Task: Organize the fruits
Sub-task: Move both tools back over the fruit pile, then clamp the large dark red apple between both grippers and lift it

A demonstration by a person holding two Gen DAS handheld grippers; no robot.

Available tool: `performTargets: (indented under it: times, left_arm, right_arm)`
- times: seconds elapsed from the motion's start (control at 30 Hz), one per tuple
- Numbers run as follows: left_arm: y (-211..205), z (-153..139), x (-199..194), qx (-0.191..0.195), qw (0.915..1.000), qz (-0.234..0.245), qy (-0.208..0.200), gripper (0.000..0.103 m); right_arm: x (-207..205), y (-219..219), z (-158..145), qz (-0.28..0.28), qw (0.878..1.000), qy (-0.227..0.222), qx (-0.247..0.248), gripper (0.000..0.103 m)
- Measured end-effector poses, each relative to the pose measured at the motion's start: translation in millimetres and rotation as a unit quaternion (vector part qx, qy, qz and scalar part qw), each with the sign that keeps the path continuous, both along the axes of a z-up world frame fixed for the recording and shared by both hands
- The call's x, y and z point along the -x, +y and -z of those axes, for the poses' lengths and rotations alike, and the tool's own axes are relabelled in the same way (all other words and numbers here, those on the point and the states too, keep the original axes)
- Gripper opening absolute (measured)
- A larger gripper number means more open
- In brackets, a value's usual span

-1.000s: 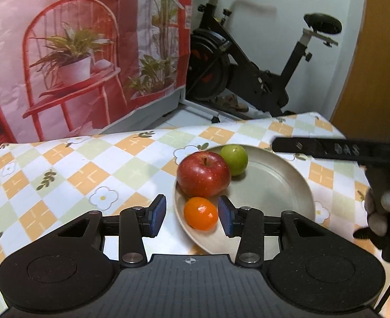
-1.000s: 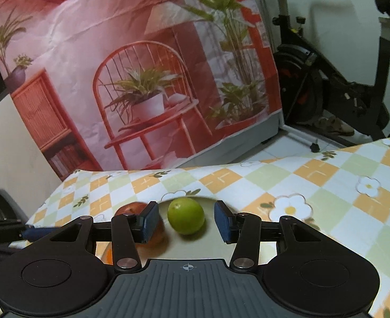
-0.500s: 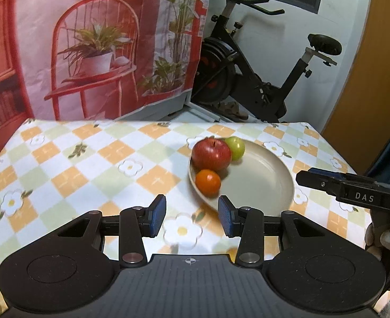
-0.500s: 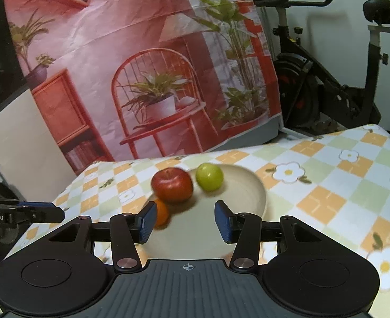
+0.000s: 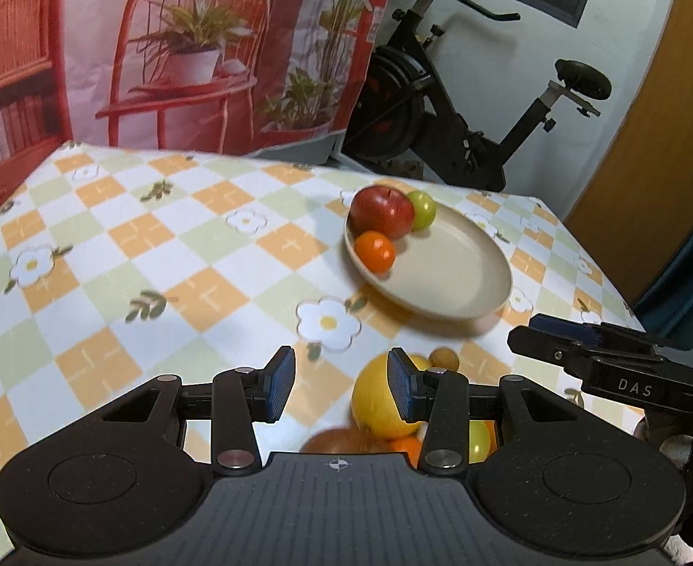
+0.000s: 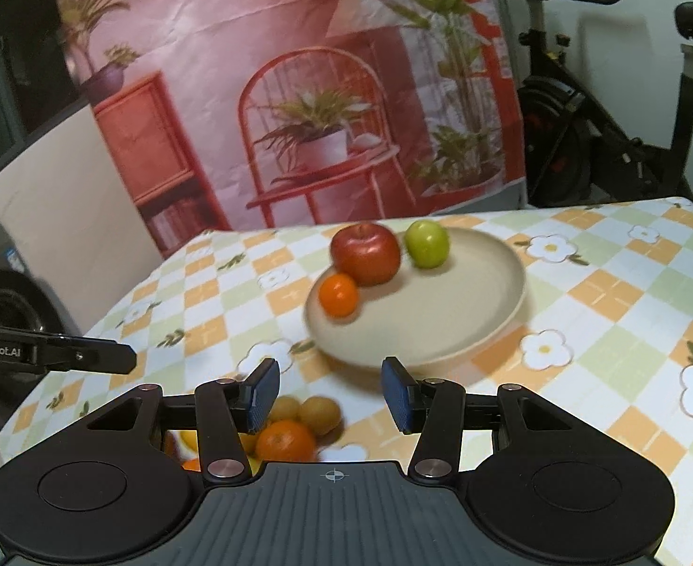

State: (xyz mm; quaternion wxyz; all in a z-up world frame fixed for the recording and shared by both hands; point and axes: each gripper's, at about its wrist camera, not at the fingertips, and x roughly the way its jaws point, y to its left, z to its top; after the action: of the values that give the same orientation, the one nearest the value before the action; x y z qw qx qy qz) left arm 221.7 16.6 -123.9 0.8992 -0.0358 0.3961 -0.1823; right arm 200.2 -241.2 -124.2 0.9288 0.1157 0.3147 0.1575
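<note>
A beige plate (image 5: 455, 278) (image 6: 469, 302) on the checked tablecloth holds a red apple (image 5: 382, 212) (image 6: 367, 253), a green fruit (image 5: 422, 210) (image 6: 426, 244) and a small orange (image 5: 375, 251) (image 6: 339, 294). My left gripper (image 5: 342, 389) is open and empty, well back from the plate. Beside its right finger lies a pile of loose fruit: a yellow lemon (image 5: 377, 401), a small brown fruit (image 5: 443, 357) and others partly hidden. My right gripper (image 6: 330, 394) is open and empty. Near its left finger lie an orange (image 6: 285, 441) and brown fruits (image 6: 318, 415).
The other gripper shows at each view's edge (image 5: 606, 363) (image 6: 49, 353). A printed backdrop (image 6: 276, 94) stands behind the table. An exercise bike (image 5: 464, 108) stands at the back right. The table's far edge lies just beyond the plate.
Both grippers have pulled back and up from the plate, still open. The plate now looks farther off, and the loose fruit pile near the table's front has come into view.
</note>
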Motion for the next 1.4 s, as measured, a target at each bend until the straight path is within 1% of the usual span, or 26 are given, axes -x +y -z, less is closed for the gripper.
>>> performTargets:
  times: [0.23,0.43,0.63,0.73,0.9,1.03,1.17,1.4]
  left_arm:
    - [13.7,10.7,7.9,0.012,0.9996,-0.013,0.022,0.045]
    - [21.6,8.9,10.9,0.021,0.9994,-0.019,0.021,0.045]
    - [32.9,9.8,8.5,0.025,0.9991,-0.013,0.032,0.045]
    - [42.0,8.4,5.5,0.036,0.9985,-0.014,0.039,0.044]
    - [45.3,9.0,1.8,0.038,0.9980,0.005,0.050,0.044]
    - [46.0,14.4,-0.3,0.048,0.9968,0.018,0.062,0.044]
    - [45.7,19.4,0.1,0.053,0.9958,0.031,0.068,0.044]
    - [48.0,27.8,-1.1,0.069,0.9938,0.036,0.079,0.044]
  right_arm:
    - [2.8,18.5,-3.4,-0.028,1.000,0.002,0.009,0.045]
    - [4.2,29.9,-2.1,-0.047,0.999,0.009,0.013,0.045]
    - [7.8,45.6,-5.8,-0.079,0.997,0.011,0.017,0.047]
    - [10.0,55.4,-6.5,-0.096,0.995,0.014,0.021,0.047]
    - [14.7,73.5,-8.6,-0.122,0.992,0.018,0.035,0.048]
    - [17.8,89.7,-9.3,-0.148,0.988,0.021,0.046,0.049]
    - [18.6,106.1,-6.0,-0.171,0.983,0.033,0.063,0.049]
    - [14.7,127.5,-0.2,-0.197,0.975,0.049,0.088,0.049]
